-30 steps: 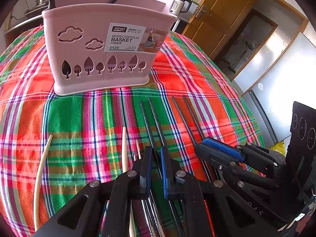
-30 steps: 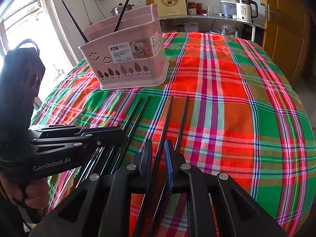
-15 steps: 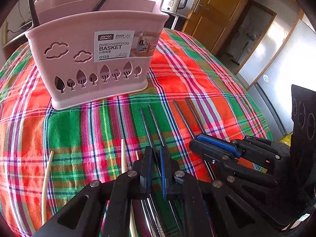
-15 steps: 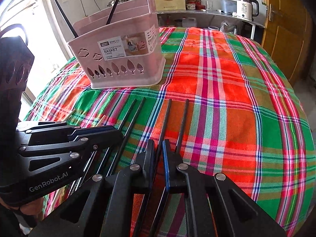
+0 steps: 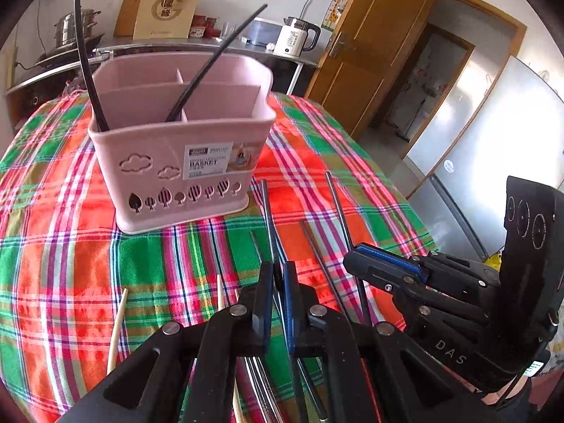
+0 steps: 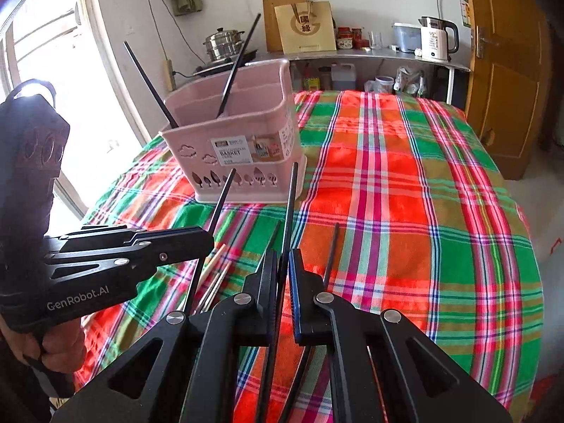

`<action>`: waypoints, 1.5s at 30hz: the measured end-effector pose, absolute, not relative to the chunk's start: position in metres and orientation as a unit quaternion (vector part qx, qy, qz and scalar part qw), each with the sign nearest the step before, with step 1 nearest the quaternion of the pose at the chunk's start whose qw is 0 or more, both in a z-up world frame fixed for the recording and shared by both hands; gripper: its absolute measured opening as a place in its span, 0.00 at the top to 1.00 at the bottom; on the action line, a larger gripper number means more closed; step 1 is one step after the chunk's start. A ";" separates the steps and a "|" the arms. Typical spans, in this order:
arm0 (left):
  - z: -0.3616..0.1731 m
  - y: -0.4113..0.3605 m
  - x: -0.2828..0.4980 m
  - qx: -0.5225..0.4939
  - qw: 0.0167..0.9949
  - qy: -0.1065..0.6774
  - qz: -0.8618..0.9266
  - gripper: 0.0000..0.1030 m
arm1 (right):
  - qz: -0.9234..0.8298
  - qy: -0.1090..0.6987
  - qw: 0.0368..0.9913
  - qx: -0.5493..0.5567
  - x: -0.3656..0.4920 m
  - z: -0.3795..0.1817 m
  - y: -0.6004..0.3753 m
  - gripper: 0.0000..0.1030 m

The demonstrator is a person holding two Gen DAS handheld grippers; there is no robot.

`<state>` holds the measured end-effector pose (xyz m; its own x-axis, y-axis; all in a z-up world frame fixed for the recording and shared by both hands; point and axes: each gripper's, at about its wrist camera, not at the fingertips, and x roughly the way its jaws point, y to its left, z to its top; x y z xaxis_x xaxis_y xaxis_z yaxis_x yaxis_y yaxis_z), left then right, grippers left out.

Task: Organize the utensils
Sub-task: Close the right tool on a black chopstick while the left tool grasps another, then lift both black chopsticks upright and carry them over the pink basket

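Observation:
A pink divided basket [image 5: 169, 162] [image 6: 243, 141] stands on the plaid tablecloth [image 5: 63, 246], with two black chopsticks [image 5: 83, 53] leaning inside it. My left gripper [image 5: 276, 269] [image 6: 208, 238] is shut on one black chopstick [image 5: 266, 211], lifted off the cloth and pointing toward the basket. To its right, my right gripper [image 6: 282, 259] [image 5: 354, 252] is shut on another black chopstick [image 6: 290, 204], also raised. Two more black chopsticks [image 5: 312, 246] lie on the cloth below them. Pale bamboo chopsticks [image 5: 118, 320] [image 6: 215, 268] lie at the near left.
Behind the table runs a metal counter [image 6: 370, 56] with a white kettle [image 6: 435, 40], a steel pot [image 6: 222, 44] and a brown paper bag [image 6: 305, 28]. A wooden door [image 6: 504, 70] stands at the right. The table's edge [image 6: 528, 246] drops off to the right.
Both grippers have risen, each lifting a black chopstick off the cloth. The right jaws have closed tighter on theirs. The basket's open top now shows from above.

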<state>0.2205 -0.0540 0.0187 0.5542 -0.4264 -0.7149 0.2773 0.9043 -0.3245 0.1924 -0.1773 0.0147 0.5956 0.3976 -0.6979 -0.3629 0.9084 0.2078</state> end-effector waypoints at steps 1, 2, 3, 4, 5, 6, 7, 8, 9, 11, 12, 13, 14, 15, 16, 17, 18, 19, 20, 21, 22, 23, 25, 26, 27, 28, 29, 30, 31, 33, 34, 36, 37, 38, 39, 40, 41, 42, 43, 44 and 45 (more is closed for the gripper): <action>0.027 -0.052 0.218 -0.088 0.880 0.420 -0.203 0.95 | 0.215 0.389 0.896 0.024 0.190 0.021 -0.178 0.94; 0.035 -0.049 0.214 -0.089 0.883 0.412 -0.205 0.95 | 0.217 0.381 0.899 0.024 0.187 0.028 -0.178 0.94; 0.043 -0.047 0.211 -0.090 0.887 0.404 -0.206 0.95 | 0.217 0.373 0.902 0.024 0.185 0.035 -0.179 0.94; 0.050 -0.045 0.208 -0.090 0.890 0.396 -0.208 0.95 | 0.218 0.366 0.904 0.025 0.182 0.041 -0.180 0.94; 0.058 -0.043 0.205 -0.089 0.893 0.388 -0.209 0.96 | 0.220 0.359 0.907 0.026 0.179 0.047 -0.181 0.94; 0.065 -0.042 0.201 -0.088 0.896 0.380 -0.211 0.96 | 0.221 0.352 0.909 0.026 0.176 0.053 -0.181 0.94; 0.071 -0.041 0.197 -0.088 0.899 0.374 -0.212 0.96 | 0.220 0.345 0.912 0.027 0.174 0.058 -0.182 0.94; 0.077 -0.039 0.195 -0.087 0.901 0.369 -0.213 0.96 | 0.219 0.339 0.915 0.027 0.171 0.063 -0.183 0.94; 0.083 -0.037 0.192 -0.086 0.903 0.363 -0.215 0.96 | 0.219 0.333 0.917 0.027 0.169 0.067 -0.184 0.94; 0.093 -0.035 0.185 -0.082 0.907 0.352 -0.217 0.96 | 0.219 0.323 0.920 0.029 0.164 0.075 -0.186 0.94; 0.097 -0.035 0.183 -0.081 0.908 0.348 -0.218 0.96 | 0.218 0.318 0.922 0.030 0.162 0.078 -0.187 0.95; 0.100 -0.035 0.181 -0.080 0.909 0.345 -0.220 0.96 | 0.218 0.313 0.924 0.030 0.160 0.081 -0.188 0.95; 0.103 -0.036 0.179 -0.079 0.910 0.342 -0.220 0.96 | 0.218 0.309 0.925 0.031 0.158 0.084 -0.189 0.95; 0.105 -0.036 0.178 -0.077 0.911 0.340 -0.220 0.96 | 0.218 0.306 0.926 0.031 0.156 0.087 -0.189 0.95; 0.106 -0.038 0.177 -0.075 0.912 0.338 -0.220 0.96 | 0.217 0.303 0.927 0.032 0.155 0.089 -0.190 0.95; 0.107 -0.038 0.177 -0.074 0.912 0.338 -0.220 0.96 | 0.217 0.301 0.928 0.032 0.153 0.090 -0.191 0.95; 0.108 -0.038 0.176 -0.073 0.912 0.338 -0.220 0.96 | 0.216 0.300 0.929 0.032 0.153 0.091 -0.191 0.95; 0.108 -0.038 0.176 -0.071 0.913 0.337 -0.219 0.96 | 0.216 0.298 0.929 0.032 0.153 0.092 -0.191 0.95; 0.109 -0.038 0.176 -0.070 0.913 0.337 -0.220 0.96 | 0.215 0.297 0.930 0.032 0.152 0.093 -0.192 0.95; 0.109 -0.038 0.175 -0.068 0.913 0.337 -0.220 0.96 | 0.214 0.296 0.930 0.032 0.152 0.094 -0.192 0.95; 0.110 -0.038 0.174 -0.066 0.914 0.336 -0.219 0.96 | 0.214 0.294 0.931 0.032 0.151 0.095 -0.193 0.95; 0.111 -0.038 0.173 -0.065 0.914 0.334 -0.219 0.96 | 0.214 0.292 0.932 0.033 0.150 0.097 -0.194 0.95; 0.115 -0.037 0.172 -0.063 0.916 0.330 -0.219 0.96 | 0.213 0.287 0.933 0.034 0.147 0.100 -0.195 0.95; 0.117 -0.036 0.171 -0.063 0.916 0.329 -0.219 0.96 | 0.213 0.286 0.934 0.034 0.147 0.101 -0.196 0.95; 0.118 -0.036 0.170 -0.063 0.917 0.327 -0.220 0.96 | 0.213 0.285 0.934 0.035 0.147 0.102 -0.196 0.95; 0.120 -0.035 0.170 -0.062 0.917 0.326 -0.220 0.96 | 0.213 0.285 0.934 0.035 0.146 0.102 -0.196 0.95; 0.122 -0.034 0.170 -0.060 0.918 0.326 -0.219 0.96 | 0.213 0.284 0.934 0.034 0.147 0.103 -0.196 0.95; 0.123 -0.033 0.171 -0.059 0.918 0.325 -0.219 0.96 | 0.213 0.284 0.934 0.034 0.148 0.104 -0.196 0.95; 0.125 -0.031 0.173 -0.058 0.918 0.325 -0.218 0.96 | 0.213 0.283 0.934 0.034 0.148 0.105 -0.195 0.95; 0.130 -0.026 0.176 -0.059 0.918 0.326 -0.216 0.96 | 0.215 0.281 0.935 0.034 0.151 0.108 -0.193 0.95; 0.133 -0.023 0.178 -0.060 0.919 0.326 -0.214 0.96 | 0.216 0.280 0.935 0.034 0.152 0.109 -0.192 0.95; 0.140 -0.017 0.183 -0.061 0.920 0.324 -0.210 0.96 | 0.219 0.278 0.935 0.035 0.156 0.113 -0.189 0.95; 0.144 -0.014 0.185 -0.062 0.922 0.322 -0.207 0.96 | 0.220 0.276 0.935 0.036 0.158 0.115 -0.187 0.95; 0.149 -0.011 0.188 -0.062 0.923 0.320 -0.204 0.96 | 0.222 0.275 0.935 0.037 0.162 0.118 -0.184 0.95; 0.154 -0.008 0.190 -0.060 0.925 0.316 -0.200 0.96 | 0.224 0.272 0.935 0.038 0.165 0.121 -0.182 0.95; 0.160 -0.006 0.194 -0.059 0.927 0.313 -0.197 0.96 | 0.226 0.270 0.935 0.039 0.169 0.124 -0.180 0.95; 0.166 -0.003 0.198 -0.058 0.929 0.310 -0.194 0.96 | 0.228 0.268 0.935 0.040 0.173 0.127 -0.178 0.95; 0.172 0.000 0.201 -0.058 0.931 0.307 -0.189 0.96 | 0.230 0.265 0.935 0.040 0.177 0.131 -0.175 0.95; 0.177 0.003 0.206 -0.058 0.932 0.304 -0.186 0.96 | 0.231 0.262 0.936 0.041 0.181 0.135 -0.172 0.95; 0.182 0.005 0.209 -0.059 0.934 0.301 -0.183 0.96 | 0.233 0.259 0.936 0.042 0.185 0.138 -0.170 0.95; 0.188 0.008 0.213 -0.060 0.936 0.296 -0.179 0.96 | 0.235 0.255 0.937 0.043 0.190 0.142 -0.166 0.95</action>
<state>0.2132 0.0085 0.1879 0.7606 -0.3701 -0.5334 0.2988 0.9290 -0.2185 0.1900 -0.1656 0.1423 0.7597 0.4620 -0.4575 -0.4182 0.8860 0.2002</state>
